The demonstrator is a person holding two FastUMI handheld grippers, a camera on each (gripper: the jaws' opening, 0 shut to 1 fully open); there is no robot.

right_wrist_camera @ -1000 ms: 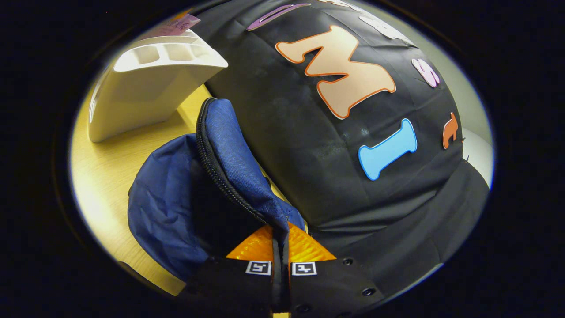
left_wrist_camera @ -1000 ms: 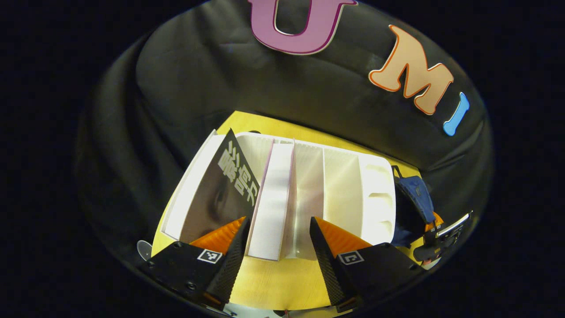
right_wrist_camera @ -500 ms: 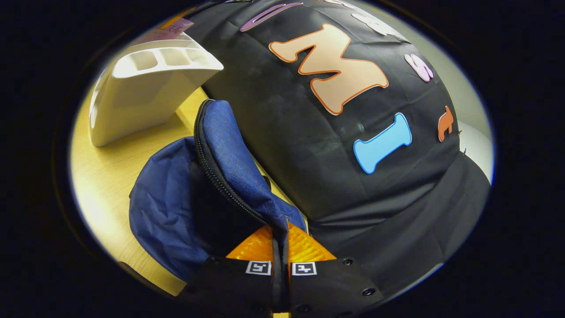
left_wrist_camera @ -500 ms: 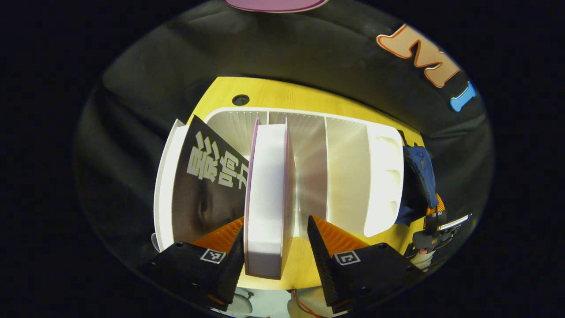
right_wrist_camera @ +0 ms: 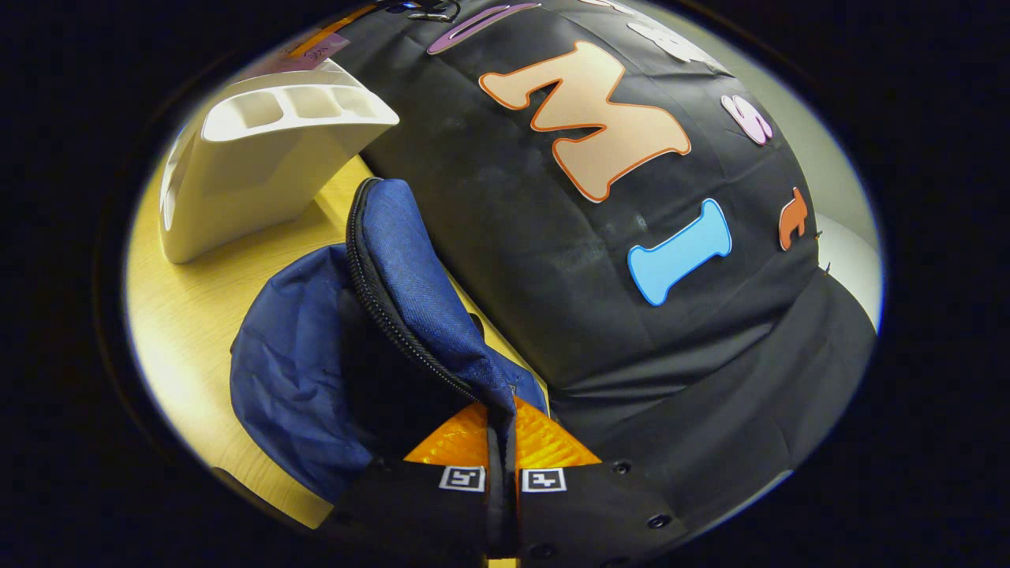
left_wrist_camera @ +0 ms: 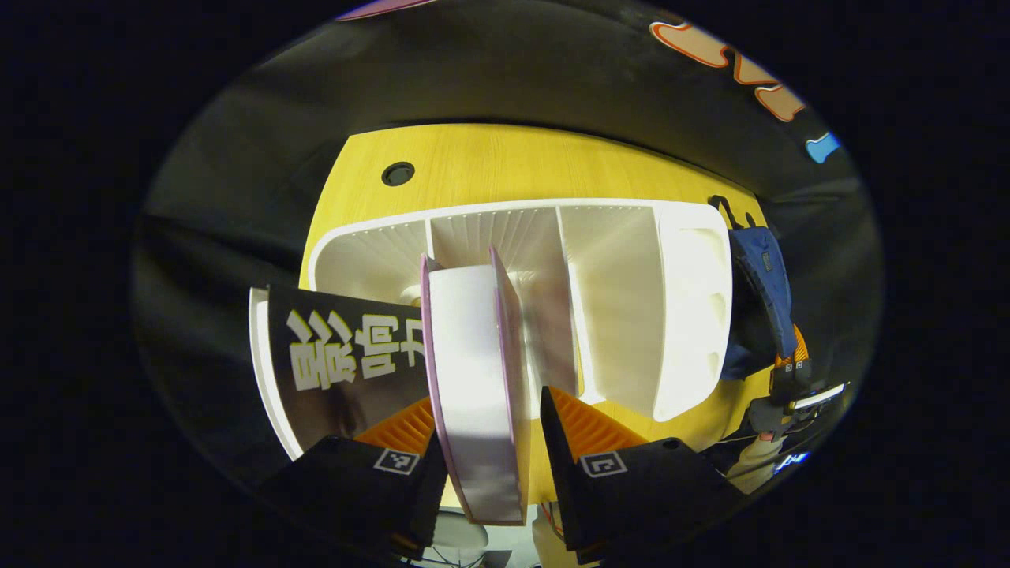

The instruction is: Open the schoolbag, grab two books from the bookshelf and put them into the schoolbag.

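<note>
The left gripper (left_wrist_camera: 488,426) clasps a pink-covered book (left_wrist_camera: 473,379) (page edges facing the camera), near the white bookshelf (left_wrist_camera: 631,300); a dark-covered book (left_wrist_camera: 347,363) leans left.

Your left gripper view looked steeply down and forward, close over the white bookshelf (left_wrist_camera: 631,315) on the desk (left_wrist_camera: 489,170), facing the booth wall. Your right gripper view sat low and very near the blue schoolbag (right_wrist_camera: 316,379), facing along its open edge. Both views shared the bookshelf, schoolbag and desk.
</note>
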